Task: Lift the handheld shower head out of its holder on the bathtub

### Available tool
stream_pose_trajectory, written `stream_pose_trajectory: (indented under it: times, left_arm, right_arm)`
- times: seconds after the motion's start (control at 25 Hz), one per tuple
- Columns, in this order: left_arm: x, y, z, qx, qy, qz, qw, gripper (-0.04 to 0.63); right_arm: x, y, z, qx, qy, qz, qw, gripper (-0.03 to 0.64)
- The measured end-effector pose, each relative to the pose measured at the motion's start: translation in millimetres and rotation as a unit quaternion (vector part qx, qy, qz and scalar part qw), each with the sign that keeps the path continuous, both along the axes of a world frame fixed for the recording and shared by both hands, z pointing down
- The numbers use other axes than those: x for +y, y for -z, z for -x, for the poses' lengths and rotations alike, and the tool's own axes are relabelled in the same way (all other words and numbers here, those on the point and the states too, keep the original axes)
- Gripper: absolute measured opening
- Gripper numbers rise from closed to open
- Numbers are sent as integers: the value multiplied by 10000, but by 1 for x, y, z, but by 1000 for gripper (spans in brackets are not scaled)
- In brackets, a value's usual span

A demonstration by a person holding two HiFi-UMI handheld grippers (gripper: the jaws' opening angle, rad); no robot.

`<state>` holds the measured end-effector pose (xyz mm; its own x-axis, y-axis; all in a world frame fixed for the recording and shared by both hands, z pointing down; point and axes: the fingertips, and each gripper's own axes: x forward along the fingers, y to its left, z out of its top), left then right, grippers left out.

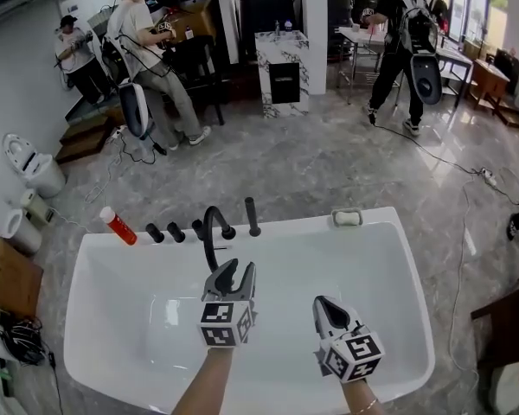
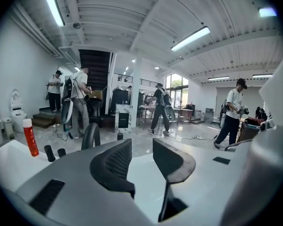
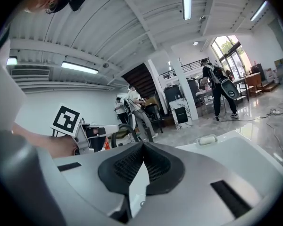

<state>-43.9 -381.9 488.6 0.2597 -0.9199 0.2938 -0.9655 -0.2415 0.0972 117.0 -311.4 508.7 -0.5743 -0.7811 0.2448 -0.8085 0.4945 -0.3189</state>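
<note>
Left claw open and empty; right claw shut, empty. Reach slowly to the shower head. Grab its middle, pull straight up.

Long ceiling tube lights and tall windows keep the hall bright and even, with soft glare on the polished floor and the white bathtub. Both gripper views bulge fisheye-fashion, black at the corners, and whatever sits closest to the lens looks soft.

From the head we look steeply down on the bathtub; both gripper views skim low across it, sharing its black spout.
</note>
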Motion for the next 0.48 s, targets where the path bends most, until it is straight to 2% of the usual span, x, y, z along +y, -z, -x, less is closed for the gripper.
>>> stream_pose_trajectory:
  times: [0.48]
  left_arm:
    - [-100, -94, 18, 249, 176, 74, 9995, 167]
  right_arm:
    - [-70, -110, 29, 182, 146, 223, 9995, 6]
